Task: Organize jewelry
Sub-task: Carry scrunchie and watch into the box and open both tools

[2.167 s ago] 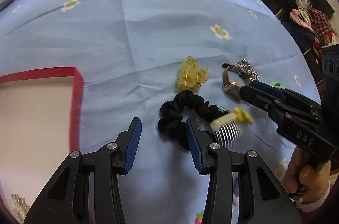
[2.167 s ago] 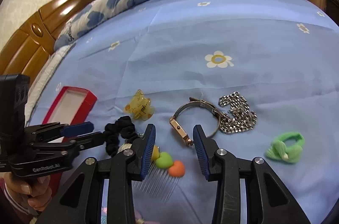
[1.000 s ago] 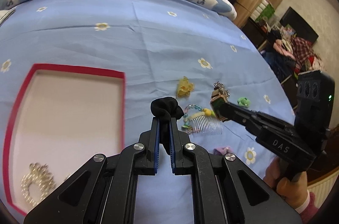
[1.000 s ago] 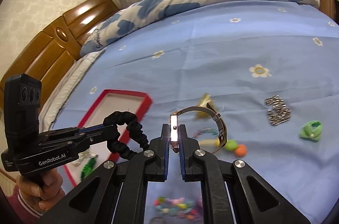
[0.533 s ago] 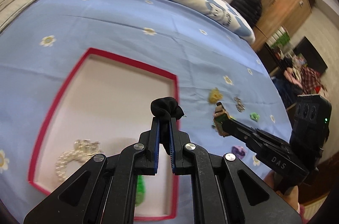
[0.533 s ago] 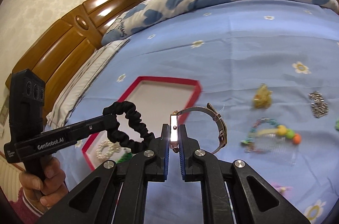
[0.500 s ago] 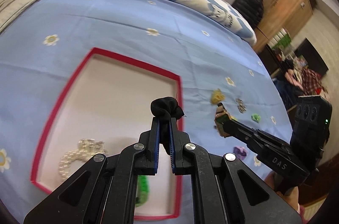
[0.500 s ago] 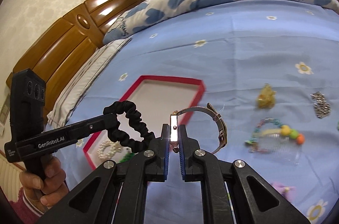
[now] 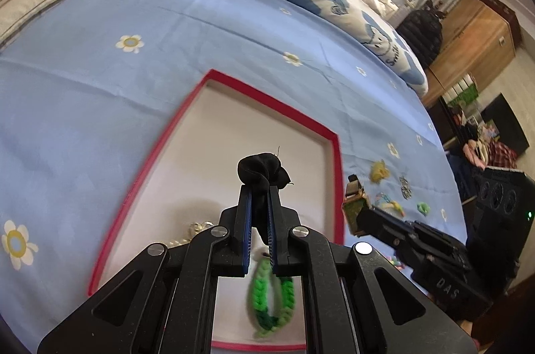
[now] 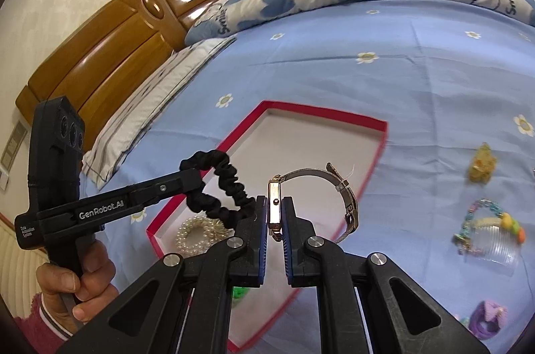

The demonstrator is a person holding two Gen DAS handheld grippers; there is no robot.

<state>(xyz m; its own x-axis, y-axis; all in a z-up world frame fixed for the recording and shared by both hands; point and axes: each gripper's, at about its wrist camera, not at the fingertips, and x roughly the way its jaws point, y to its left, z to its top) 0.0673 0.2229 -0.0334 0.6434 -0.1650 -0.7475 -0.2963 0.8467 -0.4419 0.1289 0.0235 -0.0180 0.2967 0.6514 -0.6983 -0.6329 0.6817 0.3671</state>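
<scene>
My left gripper (image 9: 259,191) is shut on a black scrunchie (image 9: 262,170) and hangs over the white inside of the red-rimmed box (image 9: 267,108). The same scrunchie (image 10: 222,186) dangles as a loop from the left gripper (image 10: 197,176) in the right wrist view. My right gripper (image 10: 276,203) is shut on the gold case of a wristwatch (image 10: 344,200), above the box's (image 10: 321,114) near right part. From the left wrist view the watch (image 9: 354,203) sits at the right gripper's tip, just past the box's right rim.
Inside the box lie a pearl bracelet (image 10: 194,233) and a green braided band (image 9: 271,300). On the blue flowered sheet to the right are a yellow claw clip (image 10: 483,166), a clear comb with beads (image 10: 491,237), a purple scrunchie (image 10: 488,319) and a silver chain (image 9: 405,186). A hand (image 10: 77,283) holds the left handle.
Both grippers have moved left from the loose pile to the red box, carrying the scrunchie and the watch. The box now fills more of both views.
</scene>
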